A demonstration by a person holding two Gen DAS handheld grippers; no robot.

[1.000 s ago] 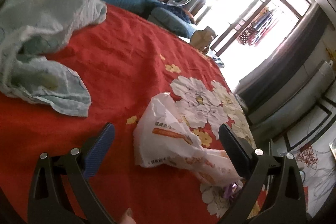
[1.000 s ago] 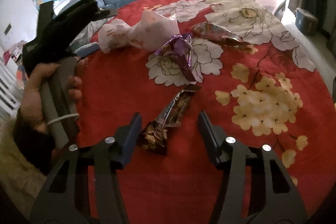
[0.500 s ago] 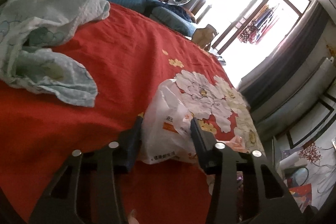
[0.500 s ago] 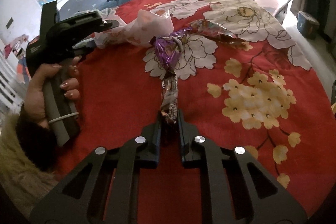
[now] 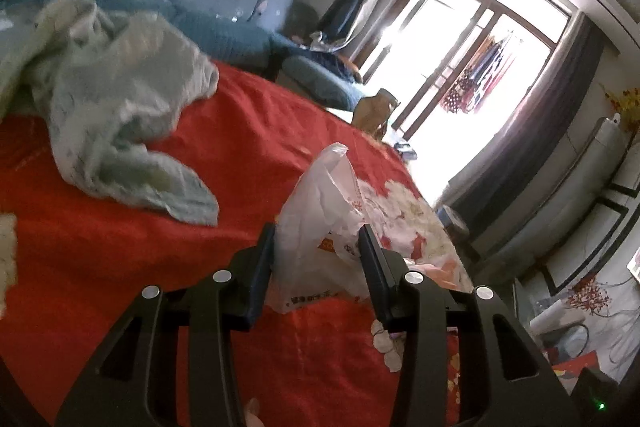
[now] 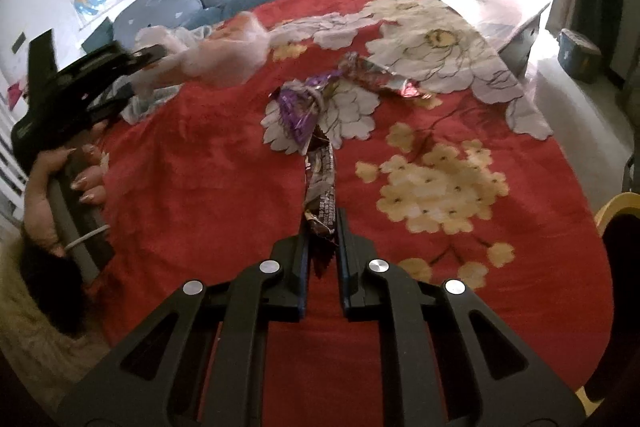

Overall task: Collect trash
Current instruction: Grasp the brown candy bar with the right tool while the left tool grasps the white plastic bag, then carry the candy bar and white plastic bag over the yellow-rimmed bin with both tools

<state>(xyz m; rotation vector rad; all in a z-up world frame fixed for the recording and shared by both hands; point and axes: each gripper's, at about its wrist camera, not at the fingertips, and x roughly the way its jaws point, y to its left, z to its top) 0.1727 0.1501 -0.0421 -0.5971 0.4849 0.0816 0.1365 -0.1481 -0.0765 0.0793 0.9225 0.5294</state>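
Bed edges: the red flowered bedspread (image 6: 192, 179) falls away on the right and far side in the right wrist view, with bare floor beyond; a blue sofa (image 5: 208, 7) runs along the far side
Open room: plain red cloth lies clear to the left of the snack wrapper (image 6: 320, 187) and between it and the near edge; the pale green cloth (image 5: 104, 99) takes up the far left of the bed in the left wrist view
Left gripper (image 5: 316, 239): jaws narrowed part way, pads pressed on the crumpled white plastic bag (image 5: 320, 227), which bulges between them and rises to a peak above the bedspread
Right gripper (image 6: 322, 223): jaws nearly together, pinching the near end of the snack wrapper
Wrapper axis: long and thin, running straight away from the gripper, its far end touching the purple wrapper (image 6: 300, 111) on a white flower
Other trash: a red foil wrapper (image 6: 376, 75) lies just beyond the purple one, slanting to the right
Only in right wrist view: the person's hand (image 6: 64, 187) around the left gripper's handle, the bag blurred at its tip, all three wrappers
Only in left wrist view: the bag's printing, the window (image 5: 480, 59) and the curtain
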